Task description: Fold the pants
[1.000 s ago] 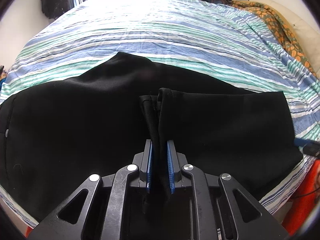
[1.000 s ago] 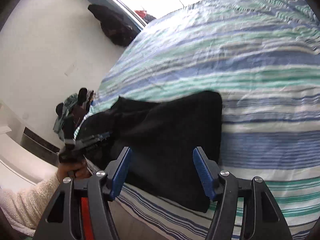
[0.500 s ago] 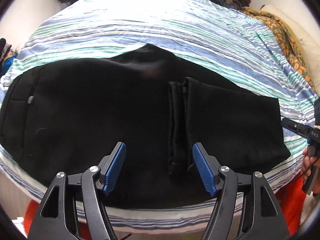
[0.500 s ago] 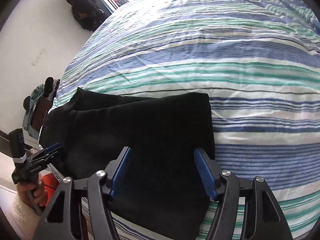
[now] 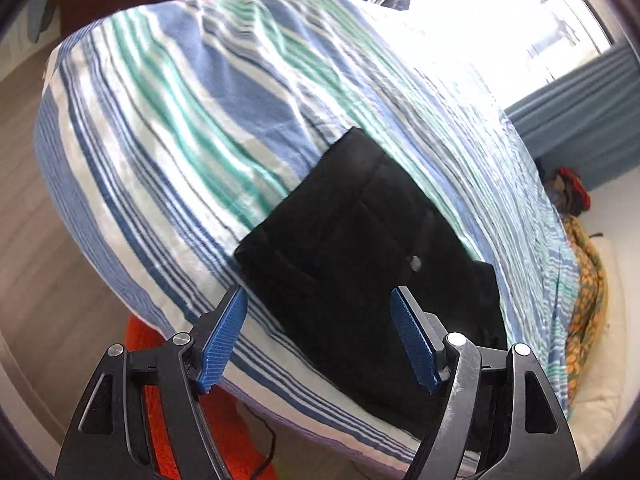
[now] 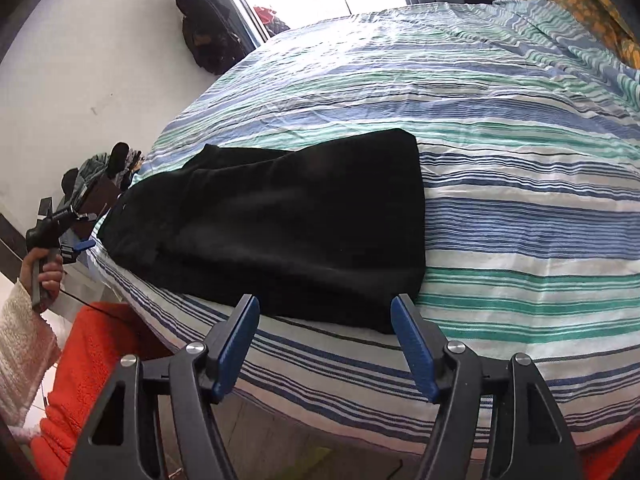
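Black pants (image 5: 360, 240) lie folded on the striped bedspread (image 5: 180, 120) near the bed's front edge. In the left wrist view my left gripper (image 5: 316, 332) hovers above their waist end, jaws opening, with nothing between the blue pads. In the right wrist view the pants (image 6: 288, 232) stretch leftward from a squared fold. My right gripper (image 6: 326, 344) hangs over the bed edge just in front of that fold, jaws opening and empty. The left gripper (image 6: 82, 228) shows there at the far left, held in a hand (image 6: 44, 272) with a cream sleeve.
An orange rug (image 6: 92, 360) lies on the floor below the bed edge. An orange patterned blanket (image 5: 588, 280) sits at the bed's far side. A dark bag (image 6: 204, 36) hangs on the wall by the bright window. Blue curtains (image 5: 580, 108) hang beyond.
My left gripper let go of the pant legs, opened wide, then swung along the bed edge to the waist end and rolled. My right gripper drew back slightly from the fold.
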Tool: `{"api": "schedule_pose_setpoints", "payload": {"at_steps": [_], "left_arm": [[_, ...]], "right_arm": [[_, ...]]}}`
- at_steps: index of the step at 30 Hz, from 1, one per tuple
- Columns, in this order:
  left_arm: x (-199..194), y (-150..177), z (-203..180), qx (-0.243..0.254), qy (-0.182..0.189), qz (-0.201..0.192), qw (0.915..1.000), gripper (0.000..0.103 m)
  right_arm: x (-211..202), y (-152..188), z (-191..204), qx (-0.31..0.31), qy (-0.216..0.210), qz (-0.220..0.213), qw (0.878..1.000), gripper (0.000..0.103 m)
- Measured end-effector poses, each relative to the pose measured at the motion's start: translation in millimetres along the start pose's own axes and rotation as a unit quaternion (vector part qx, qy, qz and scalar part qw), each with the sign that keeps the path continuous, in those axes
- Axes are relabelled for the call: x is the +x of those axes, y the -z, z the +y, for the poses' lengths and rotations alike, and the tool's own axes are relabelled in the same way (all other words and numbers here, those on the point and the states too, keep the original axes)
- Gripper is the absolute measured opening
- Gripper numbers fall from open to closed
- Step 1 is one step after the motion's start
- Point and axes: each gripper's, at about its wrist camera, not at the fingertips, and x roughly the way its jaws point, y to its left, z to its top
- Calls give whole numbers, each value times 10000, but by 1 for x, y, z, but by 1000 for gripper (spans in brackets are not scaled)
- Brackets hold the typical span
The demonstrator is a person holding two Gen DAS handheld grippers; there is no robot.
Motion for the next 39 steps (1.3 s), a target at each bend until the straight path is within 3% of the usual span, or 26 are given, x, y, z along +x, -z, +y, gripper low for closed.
{"api": "schedule_pose_setpoints", "payload": {"at_steps": [5, 11, 15, 18, 23, 33, 39], "left_arm": [[0, 25, -5, 12, 129, -330, 9994, 76], [-7, 58, -31, 450, -470, -1310, 9892, 80], [-2, 80, -38, 701, -616, -1564, 9833, 80], [0, 88, -38, 839, -832, -1621, 9797, 80], [-12, 91, -36, 751, -820, -1861, 9762, 83], [-6, 97, -51, 1121, -1023, -1850, 9709, 83], [-5, 97, -51, 1097, -1040, -1814, 9717, 83]], "right_arm": [[3, 0, 20, -735, 523, -264, 9956, 68], [11, 1, 9, -900, 1279, -250, 9874, 71], [2, 0, -9, -623, 1459, -509, 9860, 88], [-5, 1, -20, -508, 1615, -704, 9830, 96], [-14, 2, -30, -480, 1889, -864, 9770, 100], [-3, 3, -29, -642, 2286, -714, 9688, 101], [-5, 3, -33, -552, 2391, -744, 9666, 101]]}}
